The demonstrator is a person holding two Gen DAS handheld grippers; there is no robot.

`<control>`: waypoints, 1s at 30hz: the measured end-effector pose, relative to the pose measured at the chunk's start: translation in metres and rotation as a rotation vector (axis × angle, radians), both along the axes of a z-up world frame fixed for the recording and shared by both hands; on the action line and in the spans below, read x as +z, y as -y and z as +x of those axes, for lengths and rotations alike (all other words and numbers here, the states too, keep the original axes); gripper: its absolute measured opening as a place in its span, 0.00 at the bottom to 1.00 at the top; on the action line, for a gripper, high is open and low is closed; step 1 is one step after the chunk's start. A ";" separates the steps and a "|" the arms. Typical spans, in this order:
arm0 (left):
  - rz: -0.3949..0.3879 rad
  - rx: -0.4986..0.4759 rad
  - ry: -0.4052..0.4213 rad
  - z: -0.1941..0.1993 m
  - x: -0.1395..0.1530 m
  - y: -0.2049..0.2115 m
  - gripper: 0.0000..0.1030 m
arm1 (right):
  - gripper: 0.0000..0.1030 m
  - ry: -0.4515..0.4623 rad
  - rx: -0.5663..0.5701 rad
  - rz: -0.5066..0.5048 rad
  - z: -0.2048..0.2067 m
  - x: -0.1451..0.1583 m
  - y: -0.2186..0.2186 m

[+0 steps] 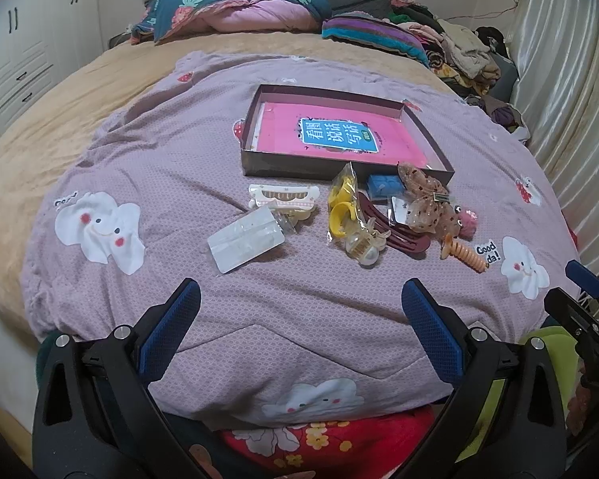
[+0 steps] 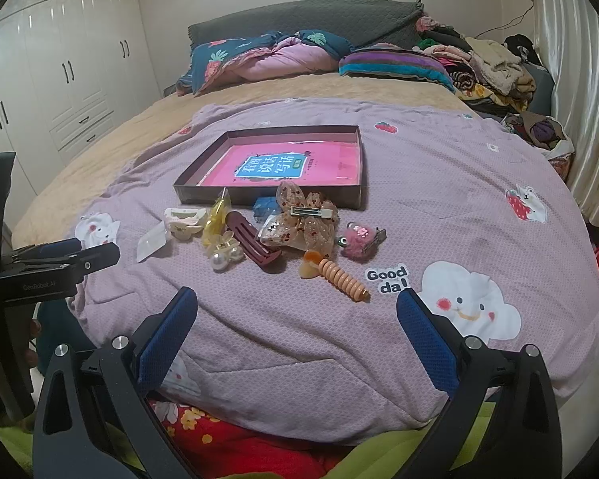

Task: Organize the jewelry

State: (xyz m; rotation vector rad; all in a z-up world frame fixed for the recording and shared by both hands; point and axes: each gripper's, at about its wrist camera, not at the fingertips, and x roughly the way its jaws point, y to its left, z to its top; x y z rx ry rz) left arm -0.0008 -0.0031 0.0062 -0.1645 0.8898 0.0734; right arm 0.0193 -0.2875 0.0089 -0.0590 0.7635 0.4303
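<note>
A dark shallow box (image 1: 259, 159) (image 2: 203, 191) with a pink book inside lies on the purple quilt. In front of it lie hair accessories: a cream claw clip (image 1: 283, 199) (image 2: 185, 219), a clear packet (image 1: 245, 237) (image 2: 151, 241), a yellow packet (image 1: 343, 207) (image 2: 217, 215), a pearl clip (image 1: 365, 245) (image 2: 223, 253), a maroon clip (image 1: 395, 231) (image 2: 253, 241), a spotted bow (image 1: 425, 199) (image 2: 307, 215), a pink fluffy clip (image 1: 467, 221) (image 2: 359, 237) and an orange spiral clip (image 1: 465, 253) (image 2: 339, 273). My left gripper (image 1: 301, 311) and right gripper (image 2: 297, 319) are open, empty, near the quilt's front edge.
Pillows and folded bedding (image 2: 267, 58) lie at the headboard. A clothes pile (image 2: 491, 68) sits at the back right by a curtain (image 2: 579, 80). White wardrobes (image 2: 60, 80) stand on the left. A red floral blanket (image 2: 227, 439) shows below the quilt's edge.
</note>
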 end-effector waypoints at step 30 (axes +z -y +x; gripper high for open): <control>-0.001 -0.004 0.004 -0.002 0.006 0.003 0.92 | 0.96 -0.004 -0.002 0.008 0.000 0.001 -0.001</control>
